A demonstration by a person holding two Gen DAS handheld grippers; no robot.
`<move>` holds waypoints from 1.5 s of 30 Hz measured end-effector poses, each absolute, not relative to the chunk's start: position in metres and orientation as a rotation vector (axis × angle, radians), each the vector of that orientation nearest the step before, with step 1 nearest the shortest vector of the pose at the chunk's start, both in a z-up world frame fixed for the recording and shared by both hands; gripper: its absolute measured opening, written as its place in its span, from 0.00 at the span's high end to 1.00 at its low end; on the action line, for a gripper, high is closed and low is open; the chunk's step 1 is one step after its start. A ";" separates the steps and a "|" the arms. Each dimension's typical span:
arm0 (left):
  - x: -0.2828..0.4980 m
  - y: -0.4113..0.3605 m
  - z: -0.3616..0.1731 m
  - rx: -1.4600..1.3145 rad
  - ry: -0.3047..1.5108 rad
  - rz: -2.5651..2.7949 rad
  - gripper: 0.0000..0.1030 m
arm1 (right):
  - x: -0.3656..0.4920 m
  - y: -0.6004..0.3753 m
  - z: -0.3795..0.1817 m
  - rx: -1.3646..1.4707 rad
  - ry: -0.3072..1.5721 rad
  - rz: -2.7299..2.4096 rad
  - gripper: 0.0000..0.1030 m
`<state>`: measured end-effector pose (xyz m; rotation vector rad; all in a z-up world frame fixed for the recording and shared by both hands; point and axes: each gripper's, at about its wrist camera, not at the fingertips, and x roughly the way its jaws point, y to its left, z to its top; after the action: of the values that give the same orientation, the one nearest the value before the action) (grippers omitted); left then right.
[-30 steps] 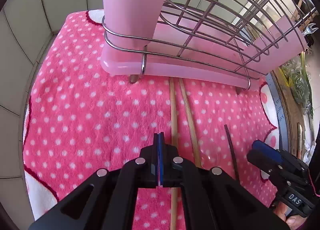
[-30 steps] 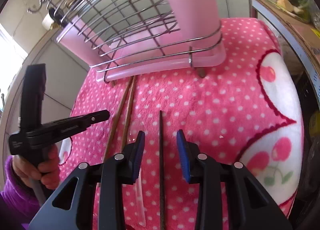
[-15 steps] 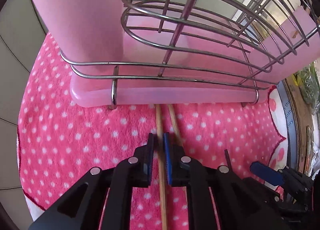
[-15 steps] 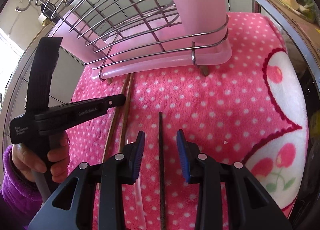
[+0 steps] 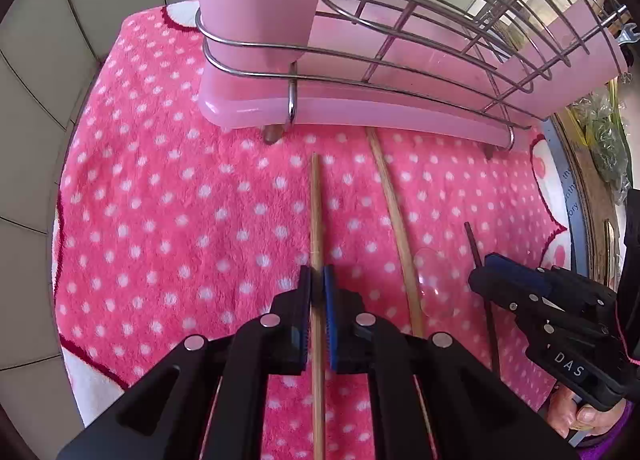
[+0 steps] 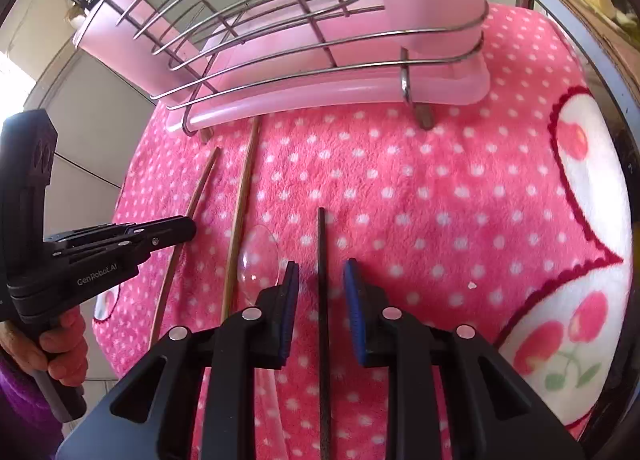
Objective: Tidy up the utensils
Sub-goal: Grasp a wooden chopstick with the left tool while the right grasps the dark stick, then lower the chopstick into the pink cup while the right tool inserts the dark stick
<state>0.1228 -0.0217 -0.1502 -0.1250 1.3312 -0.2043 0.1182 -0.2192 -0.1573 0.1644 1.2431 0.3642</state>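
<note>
Nearest, the left gripper point(image 5: 317, 292) has just been closing; its jaws pinch a slim wooden chopstick point(image 5: 316, 220) lying on the fluffy pink polka-dot towel point(image 5: 180, 200). The right gripper point(image 6: 320, 300), jaws narrowing but spread, straddles a thin black chopstick point(image 6: 321, 244). Between lie a second wooden chopstick point(image 5: 394, 216) and a clear, barely visible plastic spoon point(image 6: 258, 256). Farther, a wire rack point(image 5: 420, 20) on a pink tray is cut off above.

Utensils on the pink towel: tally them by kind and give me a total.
Wooden chopsticks: 2, one between the left gripper pads, one lying beside it.
Black chopstick: 1, between the right gripper pads, untouched.
Clear plastic spoon: 1.
Total: 4
</note>
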 end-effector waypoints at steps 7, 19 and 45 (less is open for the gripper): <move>0.147 -0.028 -0.156 -0.161 1.420 -0.205 0.92 | 0.125 -0.218 -0.161 0.136 1.248 0.339 0.95; 0.105 -0.017 -0.120 -0.142 1.205 -0.293 0.94 | 0.096 -0.268 -0.125 0.328 1.074 0.358 0.96; 0.039 0.086 0.069 -0.417 0.477 -0.365 0.94 | 0.060 -0.319 0.049 0.333 0.541 0.274 0.96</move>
<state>0.0395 0.0856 0.0693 -0.4165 0.4772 -0.3655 0.0602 -0.3187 0.0488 0.3330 0.5414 0.2740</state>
